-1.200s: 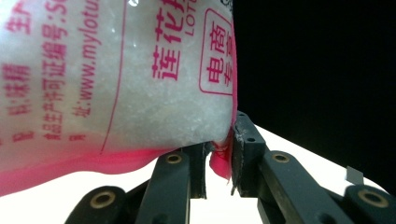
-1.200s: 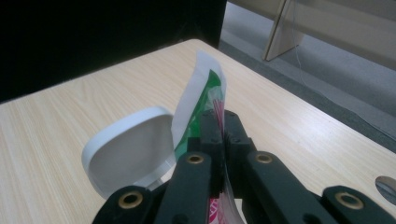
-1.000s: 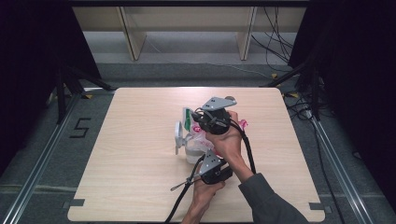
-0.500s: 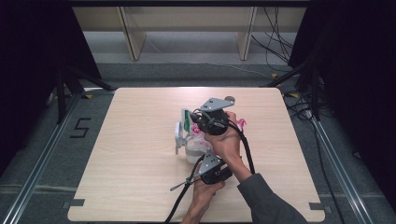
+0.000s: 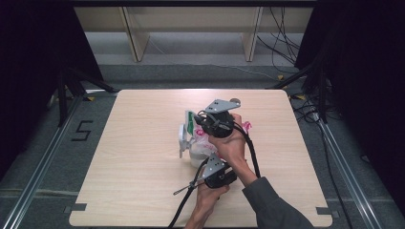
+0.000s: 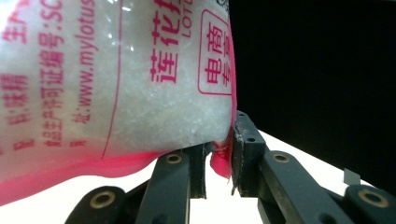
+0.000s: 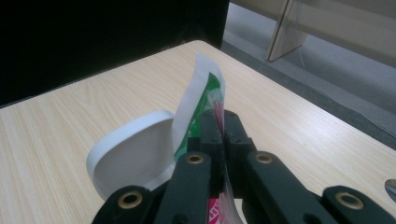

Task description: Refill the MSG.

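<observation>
The bag (image 5: 200,143) of white grains hangs over the middle of the table (image 5: 133,157), stretched between both tongs. The left gripper (image 6: 219,161) pinches its pink bottom edge. The right gripper (image 7: 219,135) is squeezed tight on the top edge. A white lid (image 7: 128,156), maybe a tub's, stands just beside it.

Looks like a lab / recording rig, not a home. Light wood bench (image 5: 143,191) sits alone in the middle w/ black curtains (image 5: 38,71) hung on both sides. Metal rails (image 5: 43,176) run along the grey floor (image 5: 86,138) left & right of it. A "5" (image 5: 82,130) is marked on the floor by the left rail. Loose cables (image 5: 282,43) trail at the back right, near a stand leg (image 5: 291,76). Bare pale wood shelving (image 5: 191,28) stands behind. Lighting falls on the bench, surroundings dark.
</observation>
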Motion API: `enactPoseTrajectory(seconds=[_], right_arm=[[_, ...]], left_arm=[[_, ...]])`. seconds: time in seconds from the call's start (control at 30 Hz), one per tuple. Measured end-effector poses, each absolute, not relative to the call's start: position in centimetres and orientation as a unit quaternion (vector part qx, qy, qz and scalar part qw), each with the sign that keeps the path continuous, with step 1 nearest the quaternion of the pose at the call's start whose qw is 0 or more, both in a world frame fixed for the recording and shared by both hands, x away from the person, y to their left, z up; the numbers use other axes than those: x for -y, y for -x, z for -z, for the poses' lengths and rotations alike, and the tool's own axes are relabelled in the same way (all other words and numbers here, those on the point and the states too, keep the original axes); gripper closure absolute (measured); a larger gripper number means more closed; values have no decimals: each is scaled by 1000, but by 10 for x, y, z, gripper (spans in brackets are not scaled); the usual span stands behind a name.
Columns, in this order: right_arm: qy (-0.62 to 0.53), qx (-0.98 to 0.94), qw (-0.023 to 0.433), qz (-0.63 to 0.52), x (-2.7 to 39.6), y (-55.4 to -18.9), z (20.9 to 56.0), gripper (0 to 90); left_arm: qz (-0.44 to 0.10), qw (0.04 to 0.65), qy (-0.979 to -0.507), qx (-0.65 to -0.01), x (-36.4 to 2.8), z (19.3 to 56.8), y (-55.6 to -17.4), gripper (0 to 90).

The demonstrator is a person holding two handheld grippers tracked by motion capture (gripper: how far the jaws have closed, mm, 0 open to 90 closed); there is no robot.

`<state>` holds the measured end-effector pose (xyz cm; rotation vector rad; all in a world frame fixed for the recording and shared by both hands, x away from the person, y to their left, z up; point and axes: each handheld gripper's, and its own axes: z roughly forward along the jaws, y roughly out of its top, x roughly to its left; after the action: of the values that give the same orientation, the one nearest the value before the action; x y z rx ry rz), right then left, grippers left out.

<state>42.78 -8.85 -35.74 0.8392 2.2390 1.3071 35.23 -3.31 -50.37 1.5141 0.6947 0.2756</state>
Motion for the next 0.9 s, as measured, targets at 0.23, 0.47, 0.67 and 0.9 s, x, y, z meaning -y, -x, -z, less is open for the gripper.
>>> enactPoseTrajectory(seconds=[0.23, 0.47, 0.67, 0.9], right_arm=[[-303, -802, 205, -472, 88, -427, 358, 900], [-297, -807, 202, -468, 87, -427, 357, 900], [-295, -810, 204, -464, 85, -427, 358, 899], [-297, -807, 206, -467, 85, -428, 358, 899]], left_arm=[[-123, 665, -670, -307, 33, 503, -352, 774], [-125, 664, -670, -307, 32, 503, -351, 774], [-125, 665, -669, -307, 32, 502, -351, 773], [-123, 672, -664, -303, 32, 504, -352, 773]])
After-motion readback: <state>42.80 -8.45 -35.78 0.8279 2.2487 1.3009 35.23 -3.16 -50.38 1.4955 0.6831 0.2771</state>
